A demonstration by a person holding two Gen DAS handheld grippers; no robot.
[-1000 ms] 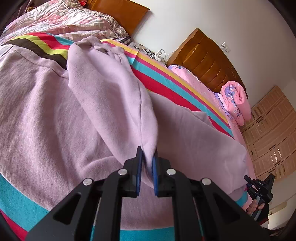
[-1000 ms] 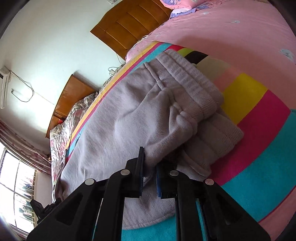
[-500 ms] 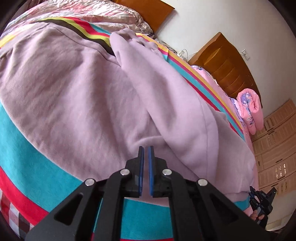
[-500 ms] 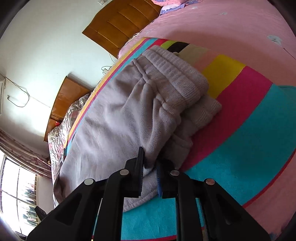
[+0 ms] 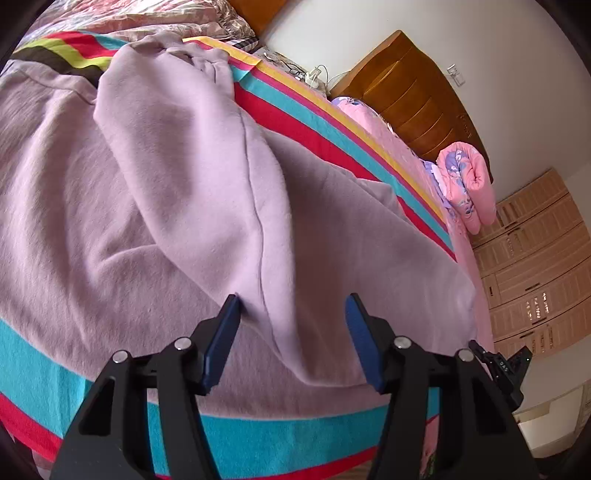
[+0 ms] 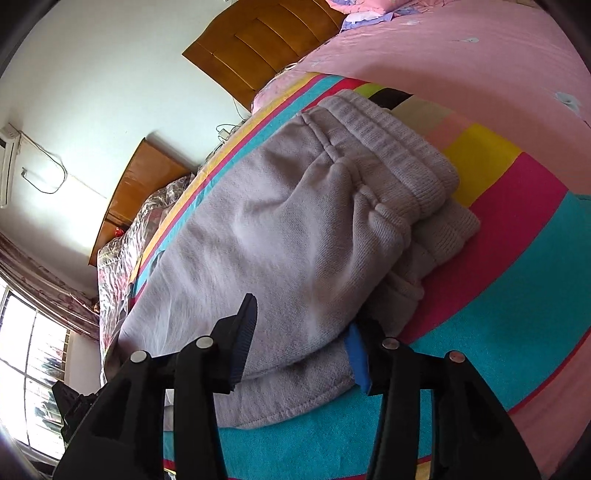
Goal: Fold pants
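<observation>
White plastered wall (image 5: pixel 369 33) behind the bed, evenly lit by daylight. Curved brown wooden headboard (image 5: pixel 417 99) against it; second brown wooden headboard (image 6: pixel 266 48) also seen in right wrist view, with another wooden panel (image 6: pixel 140 192) further left. Bed covered by pink sheet (image 6: pixel 461 48) and a multicolour striped blanket (image 6: pixel 517 258). Rolled pink floral quilt (image 5: pixel 469 184) near the headboard. Light-wood panelled wardrobe (image 5: pixel 535 266) at right. White wall socket (image 5: pixel 456 72). Bright window (image 6: pixel 33 369) lower left, patterned curtain (image 6: pixel 48 280) above it; white air-conditioner unit (image 6: pixel 7 162) with trailing cable.
</observation>
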